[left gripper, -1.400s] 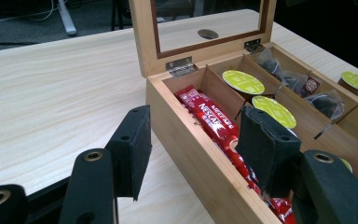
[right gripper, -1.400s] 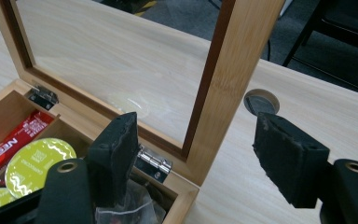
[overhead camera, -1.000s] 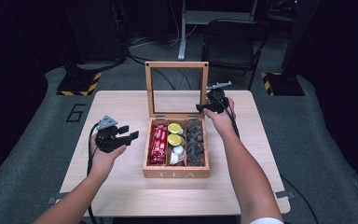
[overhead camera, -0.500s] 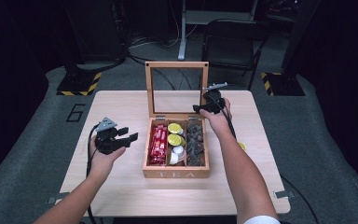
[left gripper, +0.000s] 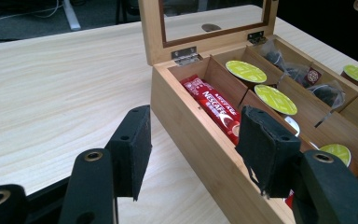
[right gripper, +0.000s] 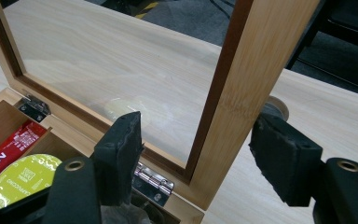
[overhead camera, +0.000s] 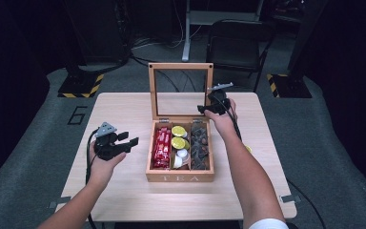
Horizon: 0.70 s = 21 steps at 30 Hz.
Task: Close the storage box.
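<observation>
The left gripper point(overhead camera: 124, 142) sits in a raised hand over the table point(overhead camera: 124, 109), just left of the wooden tea box point(overhead camera: 180, 177), jaws apart and empty, pointing toward the box wall. Farther back, the right forearm reaches past the box; the right gripper point(overhead camera: 205, 109) straddles the right side of the upright glass lid point(right gripper: 256, 70), its jaws just closing, pads not touching the frame.

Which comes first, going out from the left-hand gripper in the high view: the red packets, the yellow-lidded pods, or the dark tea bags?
Starting from the left gripper:
1. Red packets, in the box's left compartment, nearest.
2. Yellow-lidded pods, in the middle compartment.
3. Dark tea bags, in the right compartment, farthest.
</observation>
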### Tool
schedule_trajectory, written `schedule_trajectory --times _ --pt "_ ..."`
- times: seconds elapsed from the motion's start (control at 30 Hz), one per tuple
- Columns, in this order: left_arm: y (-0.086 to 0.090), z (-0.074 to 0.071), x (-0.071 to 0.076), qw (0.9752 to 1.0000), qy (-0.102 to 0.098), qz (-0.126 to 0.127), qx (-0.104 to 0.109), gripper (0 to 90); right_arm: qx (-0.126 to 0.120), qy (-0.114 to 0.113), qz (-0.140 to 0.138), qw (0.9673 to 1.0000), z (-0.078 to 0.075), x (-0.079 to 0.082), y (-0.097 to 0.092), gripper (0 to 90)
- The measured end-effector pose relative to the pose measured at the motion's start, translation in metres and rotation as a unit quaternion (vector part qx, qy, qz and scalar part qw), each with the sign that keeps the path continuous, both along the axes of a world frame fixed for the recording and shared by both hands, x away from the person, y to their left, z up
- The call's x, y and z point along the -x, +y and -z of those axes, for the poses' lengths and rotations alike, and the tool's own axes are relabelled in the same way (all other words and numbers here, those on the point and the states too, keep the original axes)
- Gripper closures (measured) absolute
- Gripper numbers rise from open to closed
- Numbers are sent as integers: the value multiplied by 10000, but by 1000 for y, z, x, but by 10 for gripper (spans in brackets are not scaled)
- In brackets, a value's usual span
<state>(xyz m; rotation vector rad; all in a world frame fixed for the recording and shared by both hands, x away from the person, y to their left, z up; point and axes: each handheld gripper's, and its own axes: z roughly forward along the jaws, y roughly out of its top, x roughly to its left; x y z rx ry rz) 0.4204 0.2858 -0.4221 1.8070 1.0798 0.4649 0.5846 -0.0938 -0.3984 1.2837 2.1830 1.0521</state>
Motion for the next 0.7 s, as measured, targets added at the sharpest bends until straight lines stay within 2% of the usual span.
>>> schedule_trajectory --times 0.27,0.37,0.63,0.7 --pt "1 0 1 10000 -6 -19 -11 446 51 -11 -7 10000 -4 -2 0 358" --pt "0 0 1 10000 -18 -5 -5 445 130 -72 41 9999 -4 -1 0 422" --pt "0 1 0 10000 -2 1 -5 446 -27 7 239 9997 -4 -1 -5 537" --pt "0 1 0 10000 -10 0 -9 446 8 6 267 9996 -4 -2 -5 553"
